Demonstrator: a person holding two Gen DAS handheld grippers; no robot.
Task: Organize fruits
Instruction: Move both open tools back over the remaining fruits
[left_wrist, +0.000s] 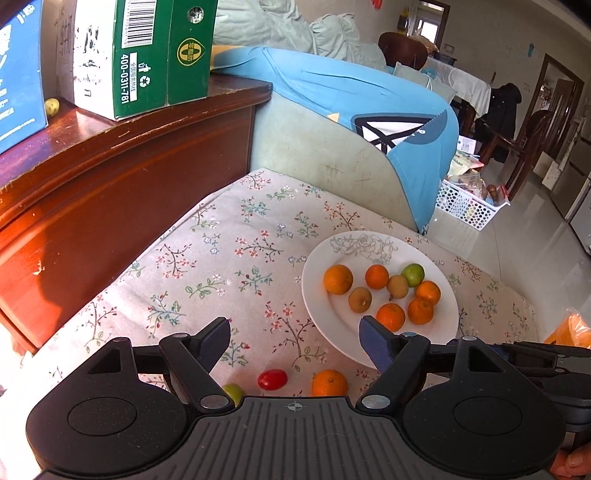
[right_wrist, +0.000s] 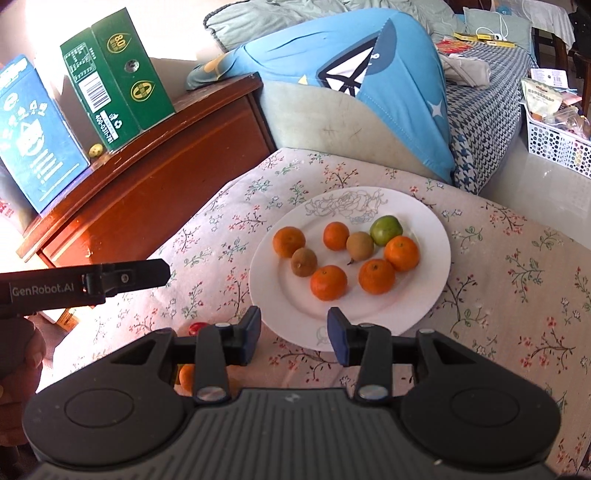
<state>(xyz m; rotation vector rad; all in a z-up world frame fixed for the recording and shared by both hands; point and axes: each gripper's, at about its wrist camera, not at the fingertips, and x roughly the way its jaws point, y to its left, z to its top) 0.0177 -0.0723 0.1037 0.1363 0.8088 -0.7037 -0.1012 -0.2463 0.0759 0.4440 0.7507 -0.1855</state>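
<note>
A white plate (left_wrist: 332, 321) (right_wrist: 424, 295) on the floral cloth holds several oranges (right_wrist: 328, 282), two brown fruits (right_wrist: 303, 261) and a green fruit (right_wrist: 386, 229). Loose on the cloth in front of it lie an orange (left_wrist: 329, 383), a red cherry tomato (left_wrist: 272, 379) and a small green fruit (left_wrist: 233, 392). My left gripper (left_wrist: 294, 332) is open and empty above these loose fruits. My right gripper (right_wrist: 294, 328) is open and empty at the plate's near rim. In the right wrist view the tomato (right_wrist: 197, 328) and loose orange (right_wrist: 186, 376) are partly hidden.
A wooden cabinet (left_wrist: 110, 177) at left carries a green carton (left_wrist: 144, 55) and a blue box (right_wrist: 33, 133). A sofa arm with a blue cloth (left_wrist: 351, 96) stands behind the table. A white basket (left_wrist: 467, 206) sits on the floor at right.
</note>
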